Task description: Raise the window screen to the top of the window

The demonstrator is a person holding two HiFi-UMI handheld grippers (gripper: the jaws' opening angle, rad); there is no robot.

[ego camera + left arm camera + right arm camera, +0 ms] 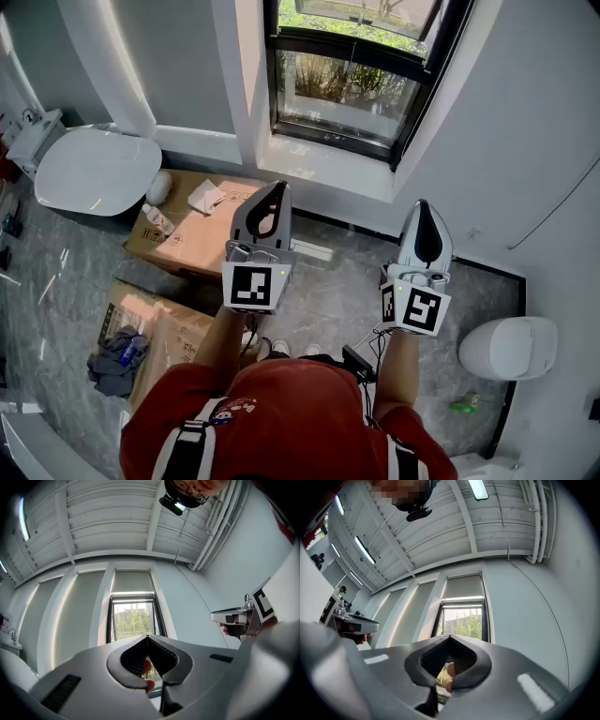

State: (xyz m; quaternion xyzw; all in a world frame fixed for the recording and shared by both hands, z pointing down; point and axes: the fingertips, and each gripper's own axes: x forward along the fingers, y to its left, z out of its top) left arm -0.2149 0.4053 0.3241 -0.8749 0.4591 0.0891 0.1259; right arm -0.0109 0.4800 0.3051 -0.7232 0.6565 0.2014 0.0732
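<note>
The black-framed window (347, 84) is set in the white wall ahead of me, with greenery behind its glass. In the gripper views a grey screen panel (132, 581) (462, 587) hangs above the glass (133, 618) (464, 620), its lower edge at the top of the black frame. My left gripper (275, 189) (147, 638) and right gripper (424, 206) (450, 637) are held side by side, short of the window and pointing slightly upward at it. Both are shut with nothing between the jaws. Neither touches the window or the screen.
A white toilet (94, 169) stands at the left. Cardboard boxes (187, 230) with small items lie on the grey floor below the sill (319, 169). A white rounded fixture (511, 347) sits at the right wall. The person's red shirt (281, 412) fills the bottom.
</note>
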